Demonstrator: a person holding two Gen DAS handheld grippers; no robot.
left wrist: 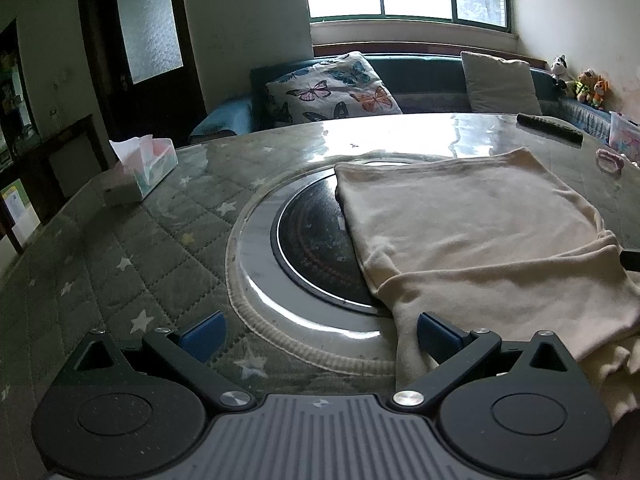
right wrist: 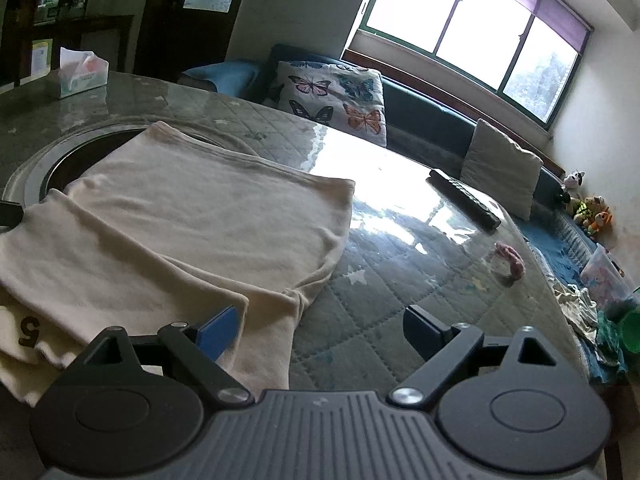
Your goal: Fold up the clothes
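Observation:
A cream garment (left wrist: 472,224) lies folded flat on the quilted table, partly over the round black hob; it also shows in the right wrist view (right wrist: 192,216), with a dark "5" printed at its near left corner. My left gripper (left wrist: 320,332) is open at the garment's near left edge; its right finger (left wrist: 436,336) sits over the cloth and its left finger over the table. My right gripper (right wrist: 320,332) is open at the garment's near right corner; its left finger (right wrist: 220,332) sits over the cloth. Neither holds anything.
A round black hob (left wrist: 316,232) in a steel ring sits mid-table. A tissue box (left wrist: 148,168) stands far left, a black remote (right wrist: 464,198) far right, a pink hair tie (right wrist: 510,262) nearby. Sofa with cushions (left wrist: 332,88) lies behind the table (right wrist: 380,300).

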